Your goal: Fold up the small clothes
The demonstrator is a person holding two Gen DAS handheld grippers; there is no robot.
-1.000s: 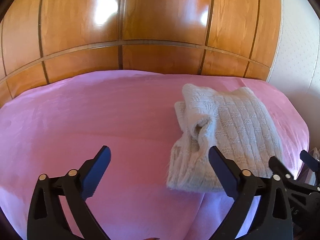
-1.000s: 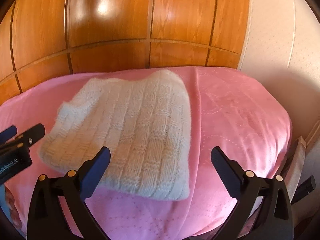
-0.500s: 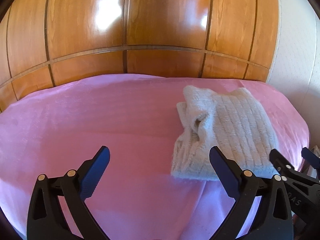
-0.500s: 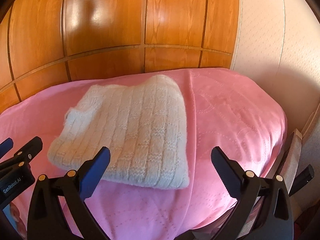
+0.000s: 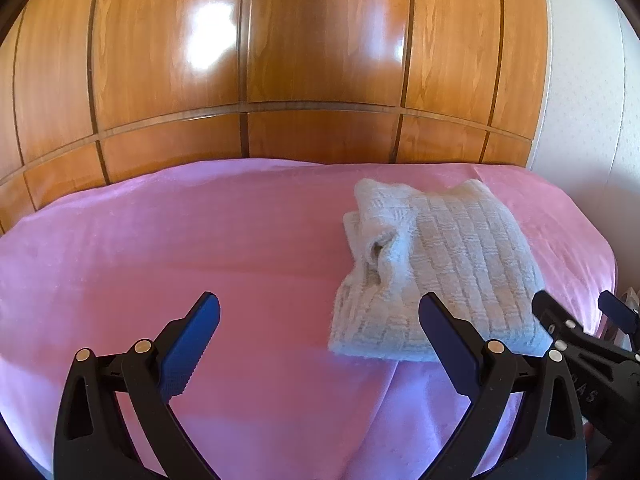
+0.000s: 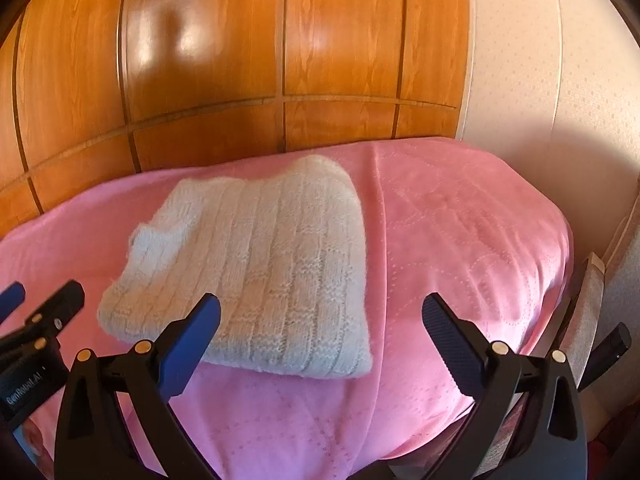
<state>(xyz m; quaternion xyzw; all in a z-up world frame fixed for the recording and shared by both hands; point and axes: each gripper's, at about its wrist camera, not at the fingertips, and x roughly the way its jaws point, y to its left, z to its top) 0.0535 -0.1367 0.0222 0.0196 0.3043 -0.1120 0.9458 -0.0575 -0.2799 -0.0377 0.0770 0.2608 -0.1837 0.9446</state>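
Lying folded into a thick rectangle, the white knitted sweater (image 5: 440, 276) rests on the pink bedspread (image 5: 200, 248), toward the right side of the bed as the left wrist view shows it and toward the left in the right wrist view (image 6: 256, 272). Its basket-weave top layer faces up, and a rolled cuff or collar opening shows along its left edge in the left view. The left gripper (image 5: 320, 332) hangs above the bedspread just left of the sweater, its blue-padded fingers (image 5: 192, 344) spread wide and grasping nothing; its right finger overlaps the sweater's near edge in the picture, though whether it touches cannot be told. The right gripper (image 6: 320, 332) hovers over the sweater's near right corner, fingers (image 6: 192, 344) likewise released and empty. Each tool shows at the edge of the other's view: the right one at the left view's lower right (image 5: 580, 336), the left one at the right view's lower left (image 6: 36, 332). Behind the bed stands a glossy wooden panelled wall (image 5: 320, 60), with a pale textured wall (image 6: 520, 60) to the right.
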